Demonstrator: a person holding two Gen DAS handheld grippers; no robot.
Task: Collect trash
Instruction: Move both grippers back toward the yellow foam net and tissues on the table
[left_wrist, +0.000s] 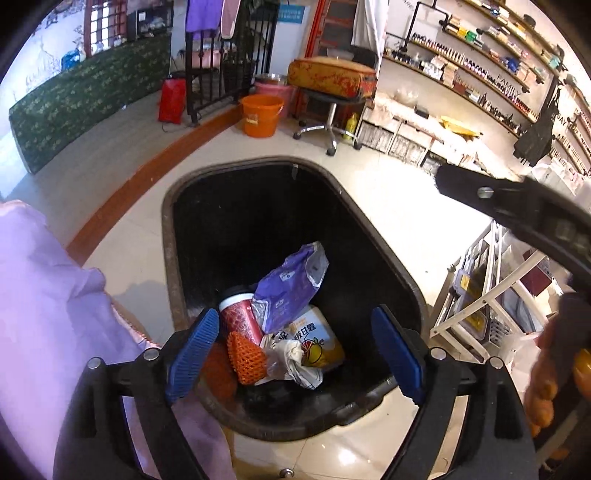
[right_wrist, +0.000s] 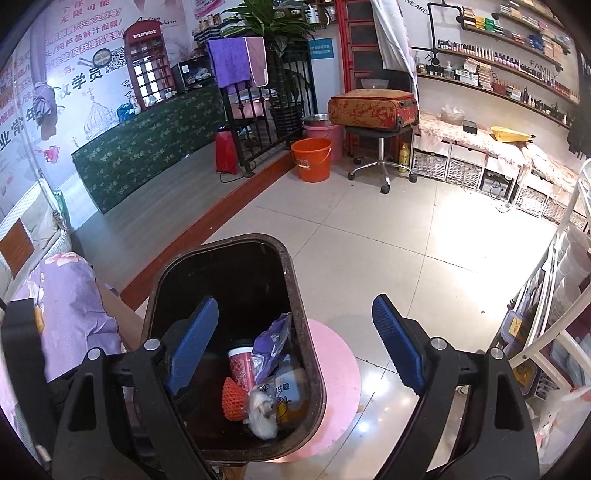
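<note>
A black trash bin (left_wrist: 170, 236) stands on the tiled floor below my left gripper (left_wrist: 295, 354), which is open and empty right above its mouth. Inside lie a red cup (left_wrist: 240, 317), a purple wrapper (left_wrist: 288, 284), an orange foam net (left_wrist: 245, 358), a crumpled white bag (left_wrist: 291, 360) and a yellow-white packet (left_wrist: 321, 339). In the right wrist view the bin (right_wrist: 295, 295) stands low and left, with the same trash: the cup (right_wrist: 242, 365), the wrapper (right_wrist: 271, 343), the net (right_wrist: 232, 400). My right gripper (right_wrist: 295, 354) is open and empty above the bin's right rim.
A pink round mat (right_wrist: 343, 369) lies under the bin. A purple cushion (right_wrist: 70, 306) is to the left. A white shelf rack (right_wrist: 554, 295) stands at right. An orange bucket (right_wrist: 312, 158) and a stool with a suitcase (right_wrist: 373, 107) stand farther back.
</note>
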